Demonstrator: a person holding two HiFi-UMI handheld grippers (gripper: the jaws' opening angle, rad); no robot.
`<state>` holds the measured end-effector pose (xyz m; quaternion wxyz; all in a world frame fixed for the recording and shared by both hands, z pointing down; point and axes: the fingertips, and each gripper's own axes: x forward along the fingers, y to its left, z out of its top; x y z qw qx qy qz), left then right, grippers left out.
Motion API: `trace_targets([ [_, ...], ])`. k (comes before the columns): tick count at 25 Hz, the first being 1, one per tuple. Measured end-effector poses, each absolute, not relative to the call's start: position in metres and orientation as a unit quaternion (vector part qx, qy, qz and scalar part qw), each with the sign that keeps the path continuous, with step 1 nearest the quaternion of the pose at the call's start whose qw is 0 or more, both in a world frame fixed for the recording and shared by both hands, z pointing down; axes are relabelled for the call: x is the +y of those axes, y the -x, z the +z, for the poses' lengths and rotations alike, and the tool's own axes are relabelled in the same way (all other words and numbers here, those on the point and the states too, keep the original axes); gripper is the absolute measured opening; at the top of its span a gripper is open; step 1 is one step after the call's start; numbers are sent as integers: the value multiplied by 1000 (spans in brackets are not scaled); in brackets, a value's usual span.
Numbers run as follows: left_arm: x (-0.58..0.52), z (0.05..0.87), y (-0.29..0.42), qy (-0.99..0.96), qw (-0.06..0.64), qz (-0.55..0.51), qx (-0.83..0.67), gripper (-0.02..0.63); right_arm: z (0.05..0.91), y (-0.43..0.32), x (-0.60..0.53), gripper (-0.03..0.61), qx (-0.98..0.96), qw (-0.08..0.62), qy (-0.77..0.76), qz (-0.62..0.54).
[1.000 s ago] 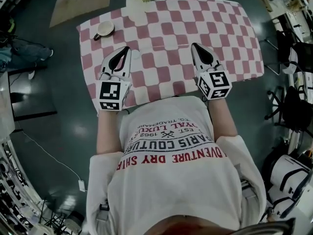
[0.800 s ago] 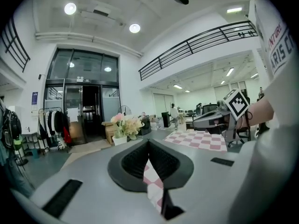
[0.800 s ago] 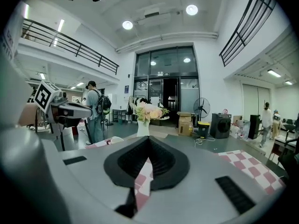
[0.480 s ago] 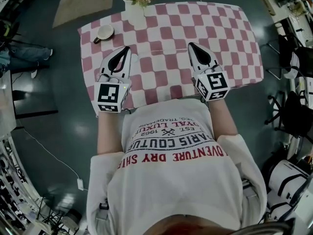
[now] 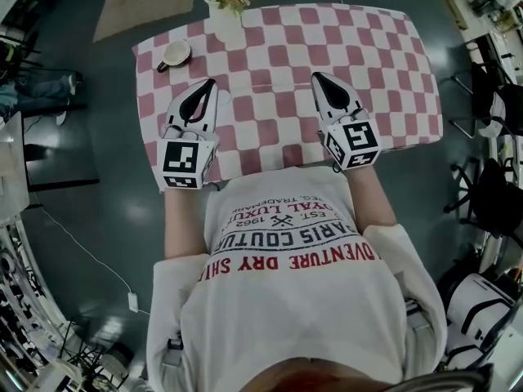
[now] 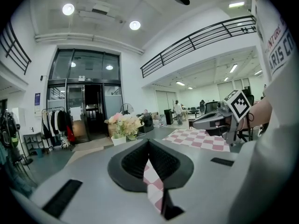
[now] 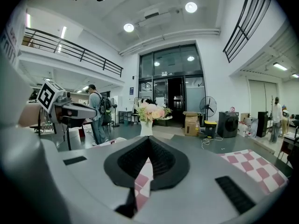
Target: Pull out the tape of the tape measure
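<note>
One checkered table [image 5: 384, 64], one cup [image 5: 174, 53], one vase [image 5: 225, 19] far left.
My two tools, left gripper [image 5: 211, 82] and right gripper [image 5: 317, 77], are pressed together, empty.

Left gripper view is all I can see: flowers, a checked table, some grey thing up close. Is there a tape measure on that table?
Observer: No tape measure shows in any view. The head view shows a cup near the table's far left corner.
Operator: What is the other gripper doing?
Observer: The right gripper is shut, with nothing between its jaws, as its own view shows.
Operator: And where are the two of them?
Observer: From above, the left gripper and the right one are side by side over the near part of the table, tips pointing away from the person.
</note>
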<state>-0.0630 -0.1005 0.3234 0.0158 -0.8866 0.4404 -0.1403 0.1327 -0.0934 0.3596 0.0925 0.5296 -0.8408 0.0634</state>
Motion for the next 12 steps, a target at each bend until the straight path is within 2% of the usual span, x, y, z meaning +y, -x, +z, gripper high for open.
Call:
trace_targets([
  [12, -114, 329, 63, 880, 0, -137, 455, 17, 365, -140, -108, 28, -840, 95, -531, 64],
])
